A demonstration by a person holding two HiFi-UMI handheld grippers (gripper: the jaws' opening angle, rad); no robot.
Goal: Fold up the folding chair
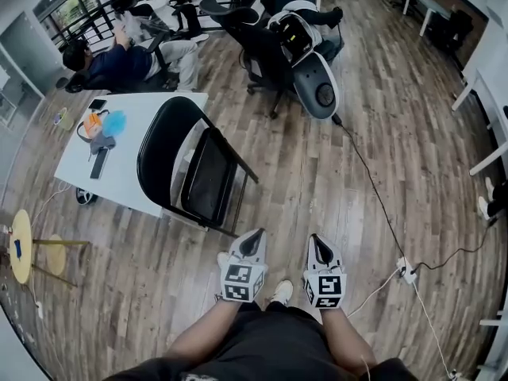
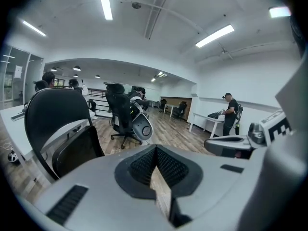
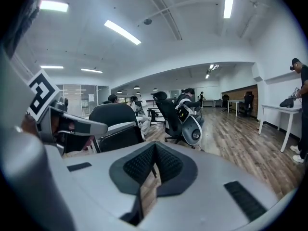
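Wood-plank office floor (image 1: 317, 173) fills the head view. On it the black metal folding chair (image 1: 194, 165) stands unfolded beside a white table (image 1: 159, 109), ahead of both grippers and untouched. Held low and side by side, the left gripper (image 1: 255, 236) and right gripper (image 1: 318, 241) look staged to approach. Left gripper view: jaws together, empty. Right gripper view: likewise closed on nothing.

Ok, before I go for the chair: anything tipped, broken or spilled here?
Nothing stands out. The folding chair stands upright and unfolded beside the white table. The left gripper and right gripper are both shut, empty, and short of the chair. A cable trails across the floor on the right, clear of it.
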